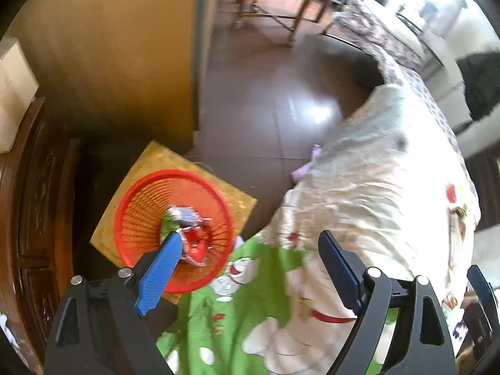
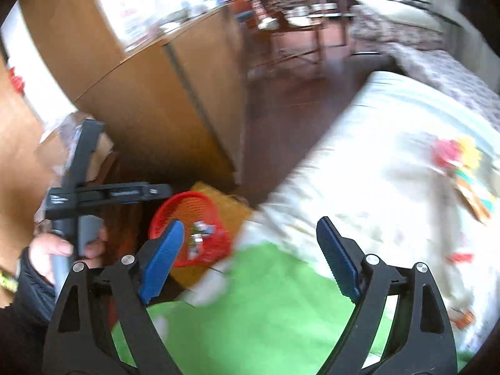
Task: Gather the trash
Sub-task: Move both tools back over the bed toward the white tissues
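Wrappers [image 1: 189,234] fill red basket [image 1: 140,206] beside rumpled blanket [image 1: 359,181].

You have the basket [image 1: 147,209] to your left on a low stand [image 1: 147,159], with wrappers [image 1: 187,228] lying in it. The bed's blanket [image 1: 375,181] lies to its right, and a cabinet [image 2: 150,93] stands behind it.

One red basket [image 1: 137,206] on one yellow stool [image 1: 150,159], about three crumpled wrappers [image 1: 187,228] inside it, one more wrapper cluster [image 2: 459,168] by the bed's right edge, one green blanket [image 1: 250,312], two grippers, left [image 1: 247,268], right [image 2: 250,256], each with two blue-padded fingers
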A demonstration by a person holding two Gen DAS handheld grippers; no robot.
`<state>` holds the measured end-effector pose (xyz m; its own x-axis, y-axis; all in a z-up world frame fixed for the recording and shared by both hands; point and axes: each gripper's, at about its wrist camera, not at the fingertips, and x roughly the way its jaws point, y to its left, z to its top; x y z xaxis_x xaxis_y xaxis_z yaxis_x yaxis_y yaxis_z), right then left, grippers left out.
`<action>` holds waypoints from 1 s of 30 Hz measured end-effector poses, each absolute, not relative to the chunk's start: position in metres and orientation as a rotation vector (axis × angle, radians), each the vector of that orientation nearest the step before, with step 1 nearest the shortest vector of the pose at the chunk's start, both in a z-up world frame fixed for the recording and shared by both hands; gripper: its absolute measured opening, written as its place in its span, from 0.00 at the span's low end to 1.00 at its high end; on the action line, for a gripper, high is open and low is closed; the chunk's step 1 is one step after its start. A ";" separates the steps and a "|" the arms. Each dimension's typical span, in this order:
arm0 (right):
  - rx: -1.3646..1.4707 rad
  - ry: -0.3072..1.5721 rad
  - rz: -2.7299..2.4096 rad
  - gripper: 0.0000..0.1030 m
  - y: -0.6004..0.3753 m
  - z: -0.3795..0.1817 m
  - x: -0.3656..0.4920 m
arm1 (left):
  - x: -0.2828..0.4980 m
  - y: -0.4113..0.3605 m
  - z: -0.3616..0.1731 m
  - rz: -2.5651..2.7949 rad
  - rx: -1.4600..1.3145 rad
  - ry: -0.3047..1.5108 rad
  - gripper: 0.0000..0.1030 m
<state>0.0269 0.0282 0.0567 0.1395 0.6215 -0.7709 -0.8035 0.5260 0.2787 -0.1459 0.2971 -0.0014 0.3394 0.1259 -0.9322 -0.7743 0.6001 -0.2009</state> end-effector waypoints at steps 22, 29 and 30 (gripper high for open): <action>0.064 0.945 0.704 0.93 -0.140 0.039 0.106 | -0.031 0.166 0.023 0.389 -0.509 1.106 0.86; -0.003 1.018 0.551 0.93 -0.179 0.020 0.132 | 0.009 0.127 0.020 0.302 -0.466 1.113 0.86; -0.008 1.034 0.549 0.93 -0.180 0.017 0.134 | 0.015 0.121 0.018 0.289 -0.458 1.117 0.86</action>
<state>0.1343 -0.1804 0.0172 0.3895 0.4283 -0.8154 -0.4356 0.8657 0.2466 0.0152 0.1207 0.0177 0.4157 -0.0041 -0.9095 -0.4450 0.8712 -0.2073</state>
